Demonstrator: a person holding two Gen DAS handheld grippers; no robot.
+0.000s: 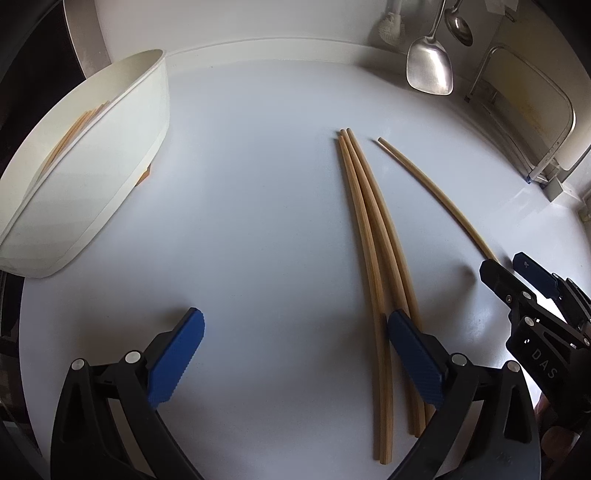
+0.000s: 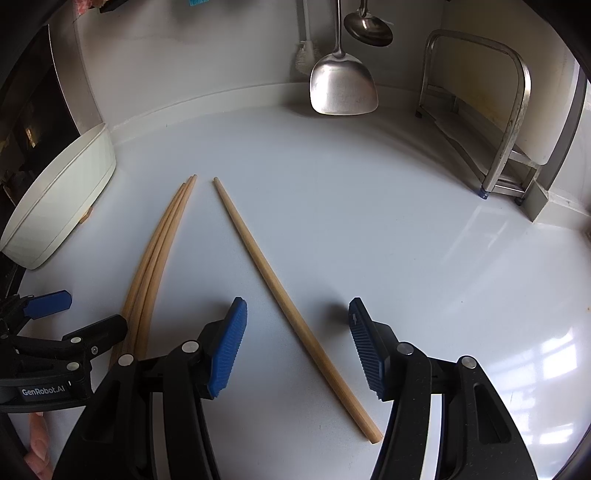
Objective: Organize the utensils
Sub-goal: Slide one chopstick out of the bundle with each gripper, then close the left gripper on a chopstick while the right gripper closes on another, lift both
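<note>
Three wooden chopsticks (image 1: 373,236) lie side by side on the white counter (image 1: 258,184), also seen left of centre in the right wrist view (image 2: 162,243). My left gripper (image 1: 295,347) is open, and its right finger (image 1: 413,354) hangs over the near part of this bundle. A single chopstick (image 2: 280,295) lies apart to the right. My right gripper (image 2: 297,343) is open astride it, and neither pad touches it. A white oblong container (image 1: 92,166) stands at the left with chopsticks inside (image 1: 70,136).
A steel spatula (image 2: 343,85) and a ladle (image 2: 369,26) hang on the back wall beside a white brush (image 2: 306,55). A steel rack (image 2: 498,110) stands at the back right. A dark appliance edges the counter on the left.
</note>
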